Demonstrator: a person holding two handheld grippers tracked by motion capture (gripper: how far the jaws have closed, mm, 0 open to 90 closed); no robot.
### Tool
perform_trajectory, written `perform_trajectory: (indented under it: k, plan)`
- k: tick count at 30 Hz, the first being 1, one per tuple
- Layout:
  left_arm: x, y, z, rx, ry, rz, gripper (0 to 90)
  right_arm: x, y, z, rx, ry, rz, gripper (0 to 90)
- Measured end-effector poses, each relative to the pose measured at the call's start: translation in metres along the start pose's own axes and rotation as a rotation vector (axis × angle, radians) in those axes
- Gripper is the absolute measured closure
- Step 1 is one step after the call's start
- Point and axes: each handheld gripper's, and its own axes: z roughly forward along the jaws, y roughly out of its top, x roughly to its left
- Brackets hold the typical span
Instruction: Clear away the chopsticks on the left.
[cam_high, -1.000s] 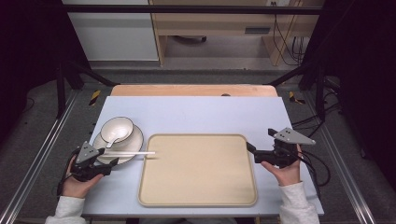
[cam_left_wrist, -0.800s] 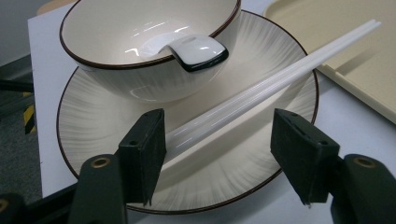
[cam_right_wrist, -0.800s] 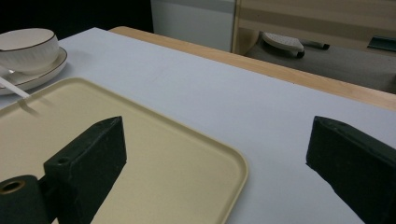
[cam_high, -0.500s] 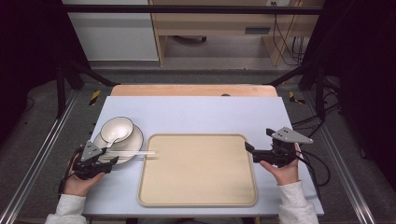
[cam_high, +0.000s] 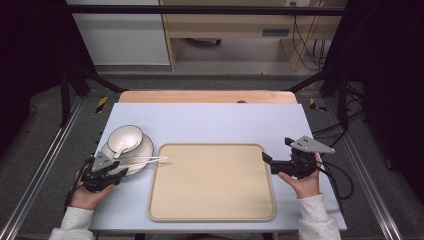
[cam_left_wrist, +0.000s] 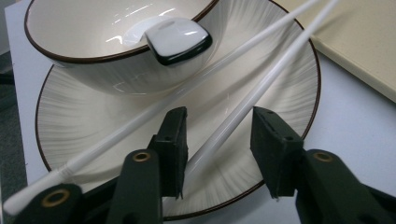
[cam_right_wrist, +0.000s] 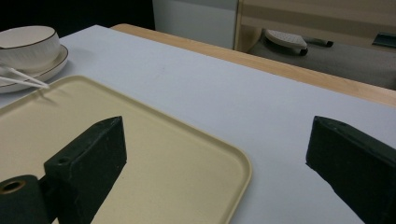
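While our left tongs (cam_left_wrist: 218, 140) hover low over the near rim of the plate (cam_high: 142, 156), their jaws have just been closing in, and one of the two white chopsticks (cam_left_wrist: 252, 100) now lies in the gap between them; we see the pads close beside it but cannot tell that they press on it, so we count them as not yet clenched. The other chopstick (cam_left_wrist: 140, 119) runs just outside the left-hand pad in the left gripper view. From the high view both chopsticks lie nearly level across the plate, long axes running left to right along the bench (cam_high: 210, 120), thick ends by our left tongs (cam_high: 111, 175) and thin tips reaching over the left edge of the tan tray (cam_high: 212, 210), the pair converging towards the tips. Behind them a bowl (cam_high: 125, 138) sits on the plate with a white spoon (cam_left_wrist: 177, 39) resting in it. Our right tongs (cam_high: 272, 165) are held at the tray's right edge, released, jaws wide apart with nothing between them.
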Motion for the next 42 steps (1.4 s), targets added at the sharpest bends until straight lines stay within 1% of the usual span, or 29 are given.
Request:
perform_trajectory:
  k: [1, 2, 5, 6, 8, 12, 13, 16, 19, 24, 25, 26, 29, 32, 34, 35, 36, 39, 40, 42]
  plan:
    - [0.000, 0.000, 0.000, 0.000, 0.000, 0.000, 59.5, 0.000, 0.000, 0.000, 0.000, 0.000, 0.000, 5.4]
    - [-0.001, 0.000, 0.000, -0.003, -0.009, -0.001, 61.0, 0.000, 0.000, 0.000, 0.001, 0.000, 0.000, 5.5]
    - [-0.002, 0.002, 0.000, 0.005, -0.011, 0.005, 63.3, 0.000, 0.000, 0.000, 0.002, 0.000, 0.002, 5.5]
    - [-0.003, 0.002, 0.000, 0.004, -0.012, 0.001, 63.8, 0.000, 0.000, 0.000, 0.002, 0.001, 0.002, 5.5]
    - [-0.003, 0.003, 0.000, 0.014, -0.020, 0.010, 65.6, 0.000, 0.000, 0.000, 0.003, 0.000, 0.001, 5.6]
    - [-0.005, 0.005, 0.001, 0.015, -0.023, 0.013, 68.3, -0.001, 0.000, 0.000, 0.004, 0.001, -0.001, 5.6]
    - [-0.007, 0.006, 0.001, 0.017, -0.025, 0.007, 69.2, 0.000, 0.000, 0.001, 0.006, 0.000, 0.000, 5.6]
    - [-0.007, 0.008, 0.001, 0.027, -0.031, 0.010, 71.6, 0.000, 0.000, 0.000, 0.005, 0.001, 0.001, 5.6]
    - [-0.008, 0.009, 0.003, 0.027, -0.031, -0.002, 75.5, 0.000, 0.000, 0.000, 0.007, 0.001, 0.001, 5.6]
    - [-0.009, 0.010, 0.003, 0.040, -0.031, 0.002, 78.6, -0.001, 0.000, 0.001, 0.008, 0.001, 0.000, 5.6]
    - [-0.010, 0.011, 0.004, 0.037, -0.035, -0.005, 79.0, -0.001, 0.000, 0.001, 0.008, 0.001, 0.000, 5.6]
    - [-0.010, 0.011, 0.004, 0.044, -0.036, 0.000, 79.5, -0.001, 0.000, 0.001, 0.008, 0.002, -0.001, 5.6]
    - [-0.012, 0.012, 0.004, 0.049, -0.040, -0.004, 83.0, -0.001, 0.000, 0.001, 0.009, 0.002, -0.001, 5.6]
    - [-0.013, 0.014, 0.005, 0.059, -0.039, 0.000, 82.9, -0.001, 0.000, 0.000, 0.008, 0.002, -0.001, 5.5]
    - [-0.015, 0.016, 0.005, 0.067, -0.036, -0.001, 81.2, -0.001, 0.000, -0.001, 0.005, 0.002, 0.001, 5.5]
    - [-0.016, 0.017, 0.006, 0.061, -0.039, -0.008, 79.7, -0.001, 0.000, -0.001, 0.002, 0.002, 0.001, 5.5]
    - [-0.016, 0.018, 0.006, 0.072, -0.040, -0.003, 78.4, -0.002, 0.000, -0.001, 0.002, 0.003, 0.001, 5.5]
    - [-0.017, 0.023, 0.010, 0.085, -0.033, -0.030, 77.0, -0.002, 0.001, -0.001, 0.000, 0.002, 0.004, 5.5]
    - [-0.017, 0.024, 0.011, 0.093, -0.035, -0.030, 77.0, -0.002, 0.001, -0.001, 0.001, 0.003, 0.005, 5.5]
    - [-0.018, 0.026, 0.014, 0.102, -0.025, -0.037, 77.0, -0.002, 0.000, -0.001, 0.004, 0.004, 0.001, 5.5]
